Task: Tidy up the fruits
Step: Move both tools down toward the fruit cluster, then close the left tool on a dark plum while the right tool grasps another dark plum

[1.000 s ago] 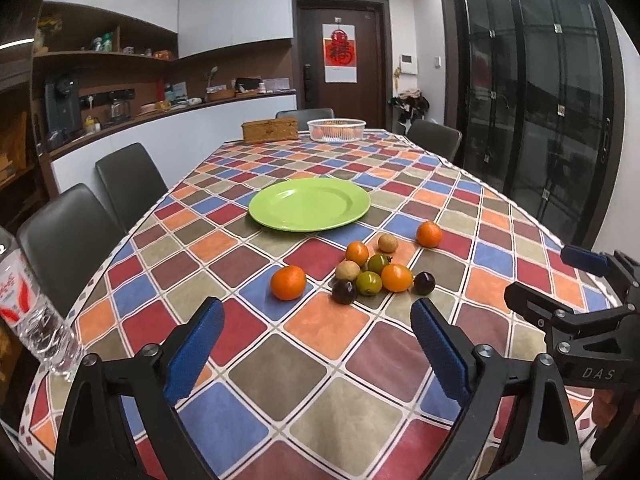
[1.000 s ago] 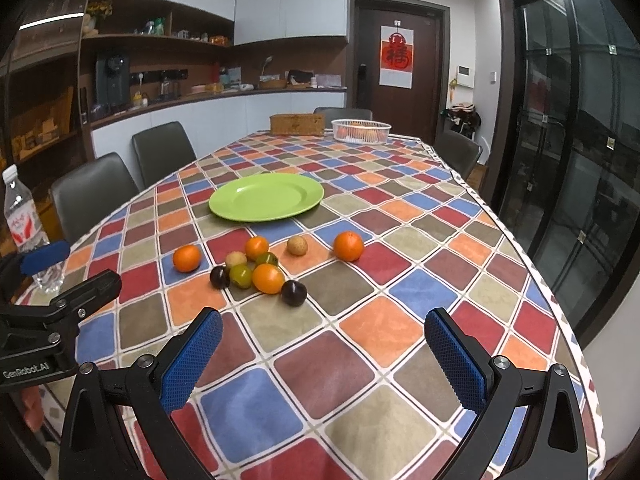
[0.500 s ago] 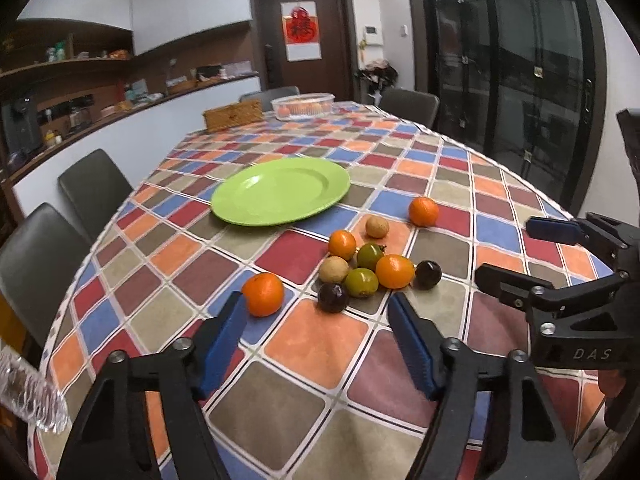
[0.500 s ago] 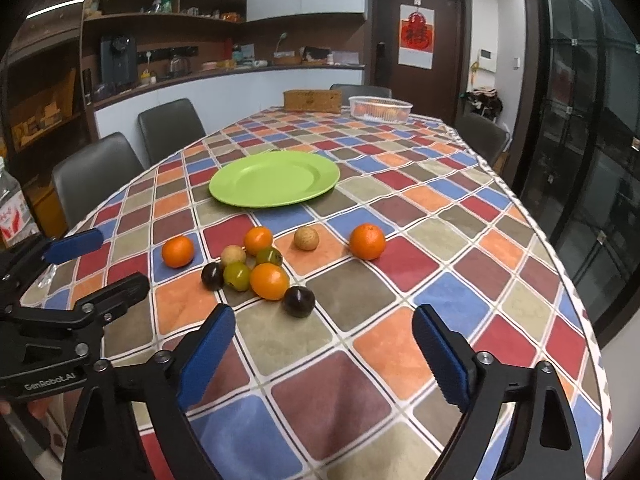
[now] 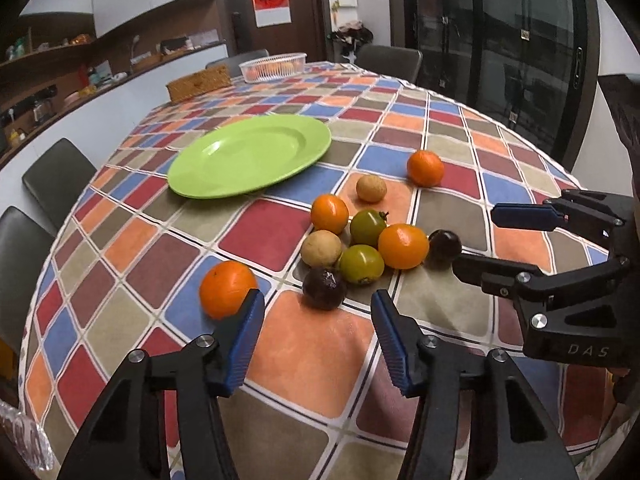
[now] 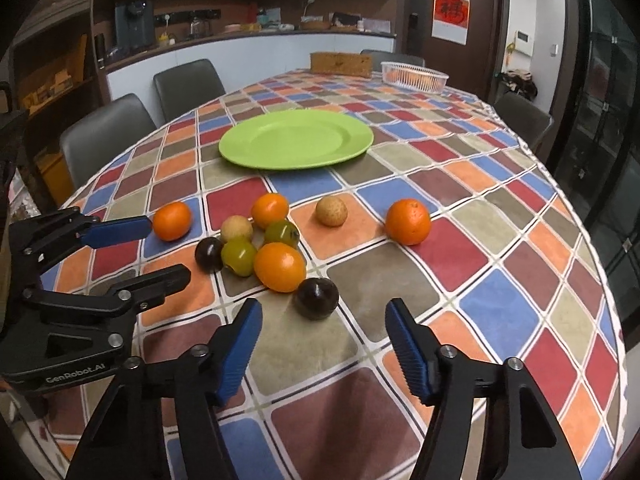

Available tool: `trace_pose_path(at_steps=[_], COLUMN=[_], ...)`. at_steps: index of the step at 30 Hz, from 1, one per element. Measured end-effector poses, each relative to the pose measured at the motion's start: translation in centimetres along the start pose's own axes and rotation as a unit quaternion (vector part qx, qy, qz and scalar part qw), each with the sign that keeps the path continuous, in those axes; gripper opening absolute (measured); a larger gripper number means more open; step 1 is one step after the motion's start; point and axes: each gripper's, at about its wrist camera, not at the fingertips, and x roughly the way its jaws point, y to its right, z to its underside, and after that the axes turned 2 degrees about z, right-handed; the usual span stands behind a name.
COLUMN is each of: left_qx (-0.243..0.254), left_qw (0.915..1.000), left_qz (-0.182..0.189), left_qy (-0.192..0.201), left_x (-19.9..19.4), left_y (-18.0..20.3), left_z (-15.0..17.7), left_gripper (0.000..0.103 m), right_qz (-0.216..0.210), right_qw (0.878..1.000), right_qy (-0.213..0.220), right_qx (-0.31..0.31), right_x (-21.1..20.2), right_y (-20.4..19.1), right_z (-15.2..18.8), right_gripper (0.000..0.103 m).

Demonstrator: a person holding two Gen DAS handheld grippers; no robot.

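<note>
Left gripper [image 5: 318, 334] spread wide, holding nothing, low over the checkered tablecloth [image 5: 312, 364], aimed at a dark purple fruit [image 5: 324, 288] just ahead of the fingertips. Lone orange [image 5: 227, 289] right by the left blue pad [image 5: 248, 336], apparently not touching.

Right gripper [image 6: 324, 346] also released, empty, pointed at another dark purple fruit [image 6: 317, 297] just beyond its fingertips.

Fruit cluster mid-table, packed close together: big orange [image 6: 279, 267], two green fruits [image 6: 239, 256] [image 6: 282, 233], tan round fruit [image 6: 237, 229], smaller orange [image 6: 270, 210], dark fruit at the near-left edge [image 6: 209, 254]. Separate from the cluster: tan fruit [image 6: 331, 211], orange [image 6: 408, 221] off to the right, orange [image 6: 172, 220] off to the left.

Green plate [image 6: 296, 139] behind the fruit, nothing on it. White basket [image 6: 414, 76] and wooden box [image 6: 341, 63] at the far end of the table. Dark chairs [image 6: 106, 136] along the left side.
</note>
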Motion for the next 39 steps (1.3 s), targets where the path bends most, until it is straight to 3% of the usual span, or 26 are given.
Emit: trace_pose_path(at_steps=[4,18,23,28,39], left_qx=[-0.005,-0.002,-0.005,-0.012,-0.024], left_qw=[0.9998,0.999,0.9988,0.9984,0.9989], left_qz=[0.014,0.025,0.028,0.039,0.032], left_qy=[-0.016,-0.038,-0.039,-0.04,-0.025], left_x=[1.3,3.3,3.5,3.7,2.0], left_y=[-0.3,-0.8,-1.0,-1.1,-0.9], left_z=[-0.1,-0.4,-0.6,-0.8,-1.0], left_gripper=[0.047,0.04,0.039,0.029,0.029], right_qz=[-0.007,-0.032,-0.036,-0.042,-0.049], right_qw=[1.0,0.999,0.998,0.998,0.998], right_qy=[-0.012,-0.039,-0.042,-0.046,-0.041], right_qx=[0.004,0.006,0.009,0.011,0.017], right_x=[1.0,2.9,3.2,3.3,2.8], right_y=[0.3,0.4,0.5,0.6,0.8], right_z=[-0.3,-0.6,-0.7,-0.8,-1.0], right_gripper=[0.057,0.039,0.036,0.031,0.028])
